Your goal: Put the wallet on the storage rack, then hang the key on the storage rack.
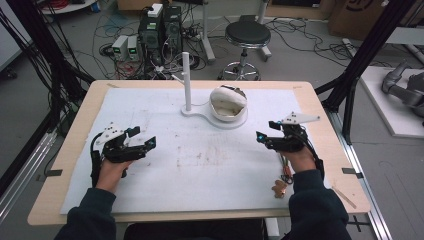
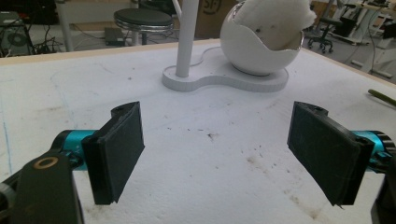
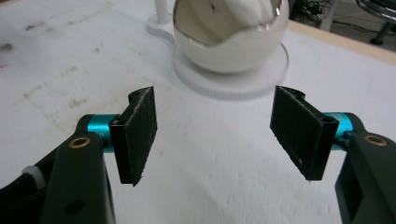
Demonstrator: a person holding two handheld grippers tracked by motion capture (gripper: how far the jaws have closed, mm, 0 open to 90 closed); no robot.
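A person seated at the near edge of a wooden surface [image 1: 75, 145] covered by a stained white mat [image 1: 200, 160] holds a claw in each hand. The left claw [image 1: 142, 138] rests at the left of the mat with its jaws wide apart and nothing between them. The right claw [image 1: 267, 131] sits at the right, its jaws also wide and empty. Between them, toward the far side of the mat, stands a white egg-shaped bowl [image 1: 227, 103] with a jagged, cracked-shell rim, set on a flat white base [image 1: 197, 112] that also carries an upright white post [image 1: 186, 80].

No brand or label can be read on the claws, bowl or mat. A cardboard box [image 2: 210, 16] behind the post in the left gripper view carries dark lettering, too cut off to make out.

The high view takes in what the gripper views cannot: the person's dark sleeves, a small brown object and red-handled item [image 1: 284, 180] lying on the mat near the right forearm, a black round stool [image 1: 247, 35] and a stack of electronics [image 1: 160, 30] on the floor beyond the surface. The left gripper view shows soft white material [image 2: 275, 21] filling the bowl. The right gripper view looks at the bowl [image 3: 229, 37] from closer, showing its shiny inner wall [image 3: 201, 23]. Both gripper views show the black pads [image 2: 123, 149] and teal fittings [image 3: 98, 123] of the jaws.
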